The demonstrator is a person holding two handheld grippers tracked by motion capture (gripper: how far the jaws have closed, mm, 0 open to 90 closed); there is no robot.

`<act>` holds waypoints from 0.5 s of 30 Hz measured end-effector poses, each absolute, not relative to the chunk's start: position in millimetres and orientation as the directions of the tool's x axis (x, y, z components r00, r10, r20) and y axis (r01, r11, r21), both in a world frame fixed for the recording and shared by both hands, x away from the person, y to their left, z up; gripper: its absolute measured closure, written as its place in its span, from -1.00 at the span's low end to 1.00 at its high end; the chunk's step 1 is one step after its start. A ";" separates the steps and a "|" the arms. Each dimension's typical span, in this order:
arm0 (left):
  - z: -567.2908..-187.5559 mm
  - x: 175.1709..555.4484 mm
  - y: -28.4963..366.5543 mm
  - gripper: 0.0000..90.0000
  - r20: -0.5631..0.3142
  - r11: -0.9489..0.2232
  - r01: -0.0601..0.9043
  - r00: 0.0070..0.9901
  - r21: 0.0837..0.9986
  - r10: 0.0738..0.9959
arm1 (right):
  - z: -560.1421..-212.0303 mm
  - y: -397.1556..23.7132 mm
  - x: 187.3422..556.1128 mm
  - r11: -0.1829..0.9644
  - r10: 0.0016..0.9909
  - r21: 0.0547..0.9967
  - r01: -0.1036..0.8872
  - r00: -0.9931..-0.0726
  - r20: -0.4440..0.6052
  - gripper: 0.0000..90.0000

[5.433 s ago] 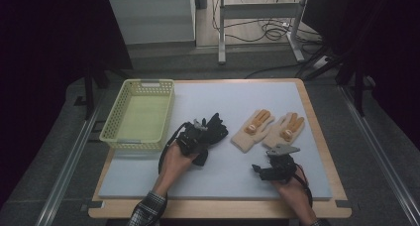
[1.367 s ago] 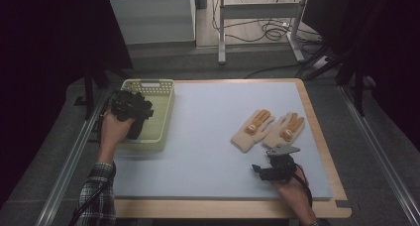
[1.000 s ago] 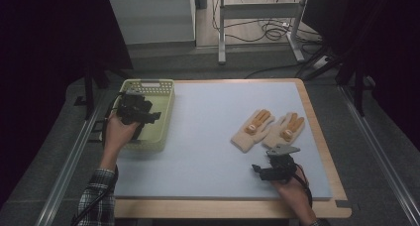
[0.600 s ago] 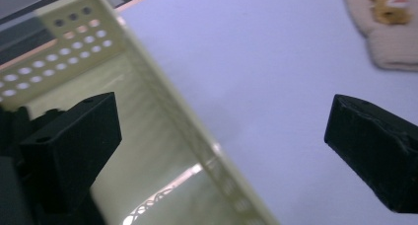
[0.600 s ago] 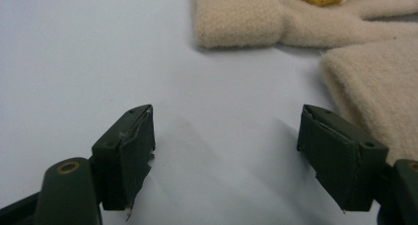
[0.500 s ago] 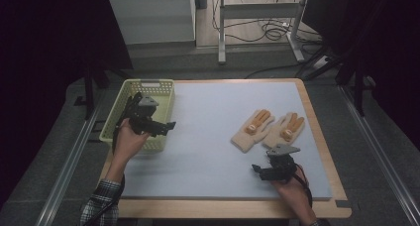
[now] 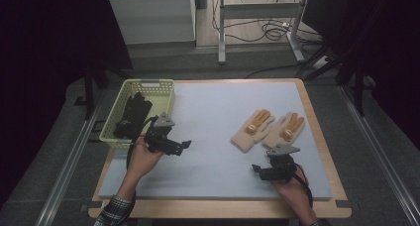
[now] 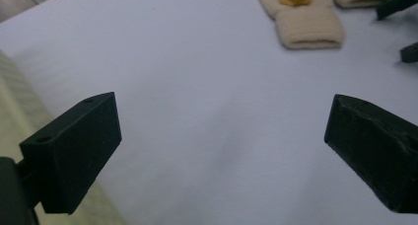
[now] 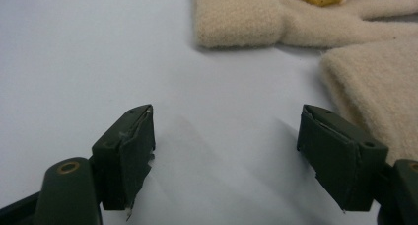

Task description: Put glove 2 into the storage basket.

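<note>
We count two grippers, two cream gloves, one basket, one dark bundle. The left gripper (image 7: 185, 144) hangs over the pale blue mat (image 7: 218, 117) just beside the yellow-green basket (image 7: 166, 87), its jaws spread wide with nothing between them. The right gripper (image 7: 256, 169) sits near the mat's front edge, jaws likewise apart and empty, pointing toward the gloves.

Left glove (image 7: 253, 129) and right glove (image 7: 286, 131) lie flat side by side on the mat's right half, cuffs toward us — knitted cream with orange-yellow patches on the palm and fingers. In the right gripper view the cuffs are cut off at the frame's edges.

The dark bundle (image 7: 131, 114) lies inside the basket; we cannot make out what it is — black, folded, partly behind the left gripper's body.
</note>
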State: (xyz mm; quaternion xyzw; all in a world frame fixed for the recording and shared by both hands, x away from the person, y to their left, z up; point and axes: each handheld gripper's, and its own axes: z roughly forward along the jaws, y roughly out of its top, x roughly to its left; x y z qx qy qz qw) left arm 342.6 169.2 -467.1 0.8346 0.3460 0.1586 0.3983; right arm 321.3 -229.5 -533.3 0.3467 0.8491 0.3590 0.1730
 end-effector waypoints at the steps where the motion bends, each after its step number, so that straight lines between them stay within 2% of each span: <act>1: -470.5 339.4 166.1 -0.97 -0.015 -0.446 0.449 0.717 0.774 0.697 | -533.3 -229.4 321.3 0.502 0.713 0.729 0.465 -0.700 -0.045 -0.51; 5: -483.1 330.2 158.0 -0.97 0.000 -0.467 0.448 0.722 0.762 0.692 | -533.3 -229.3 321.3 0.502 0.713 0.730 0.464 -0.700 -0.045 -0.51; 15: -524.4 314.7 151.8 -0.97 -0.027 -0.476 0.496 0.713 0.726 0.701 | -533.3 -229.4 321.4 0.502 0.713 0.729 0.465 -0.700 -0.045 -0.51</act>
